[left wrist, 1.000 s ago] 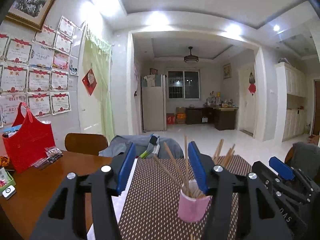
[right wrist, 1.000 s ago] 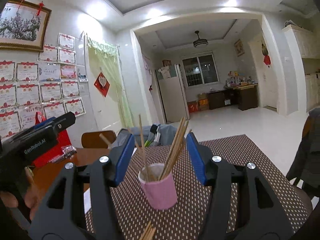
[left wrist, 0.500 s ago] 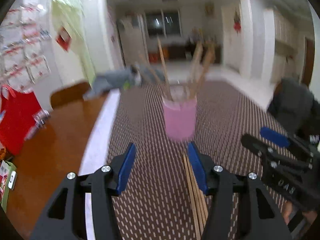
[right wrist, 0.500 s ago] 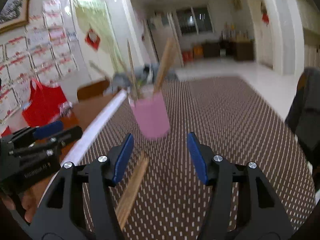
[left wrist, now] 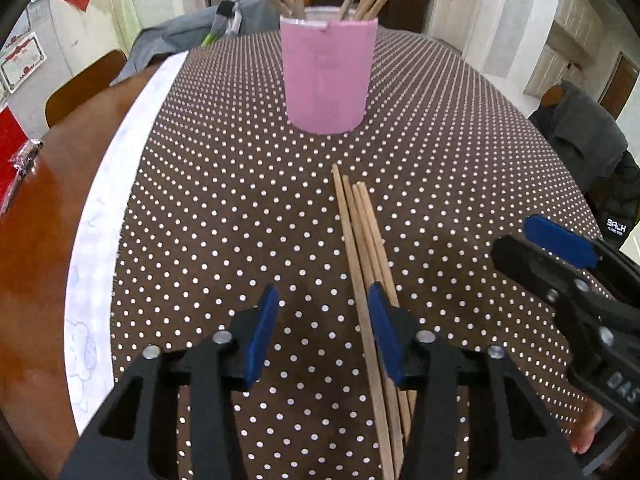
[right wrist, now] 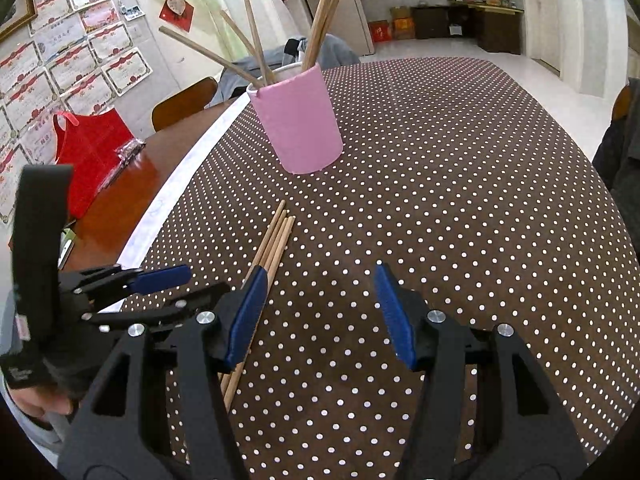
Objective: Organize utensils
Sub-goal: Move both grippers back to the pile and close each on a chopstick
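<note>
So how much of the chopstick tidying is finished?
Partly done: several chopsticks already stand in the pink cup. Nothing is in hand; the left claw and the right claw are both open and empty. Left to do: a bundle of loose chopsticks lies flat on the dotted tablecloth in front of the cup, not yet picked up.

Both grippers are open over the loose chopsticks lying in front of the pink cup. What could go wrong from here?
1. The loose chopsticks lie packed side by side, so the open left gripper may pinch several or roll some away.
2. The right gripper hovers close by, and both could collide over the bundle.
3. The pink cup is already full of splayed sticks; a careless insertion could tip it.
</note>
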`<action>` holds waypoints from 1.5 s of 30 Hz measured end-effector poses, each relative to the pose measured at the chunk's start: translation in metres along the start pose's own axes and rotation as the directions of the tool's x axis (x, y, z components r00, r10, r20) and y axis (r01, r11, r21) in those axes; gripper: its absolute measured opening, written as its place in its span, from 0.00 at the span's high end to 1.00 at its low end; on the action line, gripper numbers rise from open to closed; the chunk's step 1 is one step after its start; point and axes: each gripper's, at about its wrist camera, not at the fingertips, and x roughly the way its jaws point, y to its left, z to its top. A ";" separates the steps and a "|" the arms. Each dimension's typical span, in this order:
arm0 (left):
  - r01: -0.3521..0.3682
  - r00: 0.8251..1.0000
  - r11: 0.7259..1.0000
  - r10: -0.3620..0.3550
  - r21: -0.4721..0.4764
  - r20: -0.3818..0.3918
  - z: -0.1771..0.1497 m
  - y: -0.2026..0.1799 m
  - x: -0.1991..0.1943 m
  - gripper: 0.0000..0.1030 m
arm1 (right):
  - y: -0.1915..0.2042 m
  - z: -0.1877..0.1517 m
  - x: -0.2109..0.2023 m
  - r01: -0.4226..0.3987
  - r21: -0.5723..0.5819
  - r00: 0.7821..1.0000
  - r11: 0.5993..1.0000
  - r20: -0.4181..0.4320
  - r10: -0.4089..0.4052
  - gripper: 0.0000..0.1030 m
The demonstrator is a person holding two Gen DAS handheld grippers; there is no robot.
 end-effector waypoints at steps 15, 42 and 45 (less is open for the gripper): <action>-0.031 0.999 0.999 0.032 0.012 -0.043 0.027 -0.004 0.017 0.58 | 0.003 0.004 0.018 0.012 -0.018 0.997 1.000 -0.080 -0.014 0.45; 0.055 0.998 0.989 -0.058 -0.140 -0.012 0.018 0.044 0.011 0.94 | 0.045 0.020 0.071 0.076 -0.137 0.952 0.988 -0.283 -0.112 0.67; 0.061 0.998 0.988 -0.063 -0.144 -0.008 0.016 0.047 0.009 0.94 | 0.046 0.021 0.072 0.074 -0.130 0.950 0.989 -0.291 -0.110 0.67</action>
